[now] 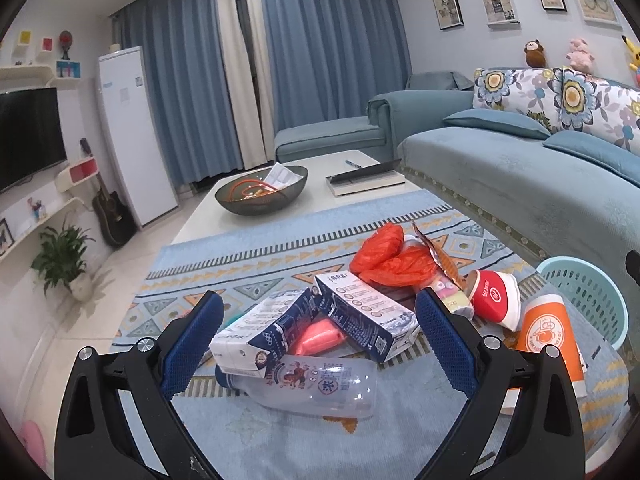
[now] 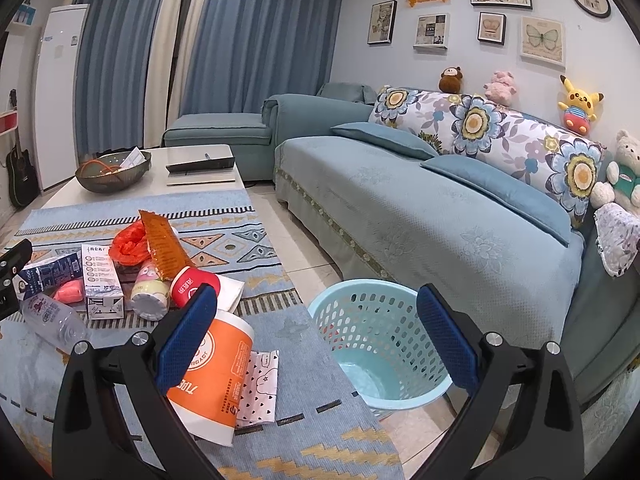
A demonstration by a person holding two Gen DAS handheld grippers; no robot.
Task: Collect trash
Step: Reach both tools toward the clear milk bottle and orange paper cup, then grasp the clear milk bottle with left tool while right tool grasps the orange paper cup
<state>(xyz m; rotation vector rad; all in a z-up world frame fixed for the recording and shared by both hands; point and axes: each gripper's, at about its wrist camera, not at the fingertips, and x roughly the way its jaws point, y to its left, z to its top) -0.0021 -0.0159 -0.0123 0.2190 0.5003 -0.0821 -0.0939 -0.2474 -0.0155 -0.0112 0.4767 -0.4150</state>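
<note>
A pile of trash lies on the patterned cloth [image 1: 280, 248]. My left gripper [image 1: 318, 332] is open over two milk cartons [image 1: 360, 316], a pink wad [image 1: 318, 338] and a clear plastic bottle [image 1: 320, 386]. Behind them lie orange plastic bags [image 1: 384, 252], a foil wrapper [image 1: 436, 256], a red cup [image 1: 496, 296] and an orange paper cup [image 1: 550, 332]. My right gripper [image 2: 316, 336] is open and empty, between the orange cup [image 2: 220, 368] and the light blue basket [image 2: 376, 344], which stands empty on the floor.
A grey bowl [image 1: 262, 192] and a book with a tablet [image 1: 366, 180] sit on the white table beyond the cloth. The blue sofa [image 2: 420, 216] runs along the right. A patterned paper scrap [image 2: 260, 388] lies by the orange cup. A guitar [image 1: 112, 212] leans at the left.
</note>
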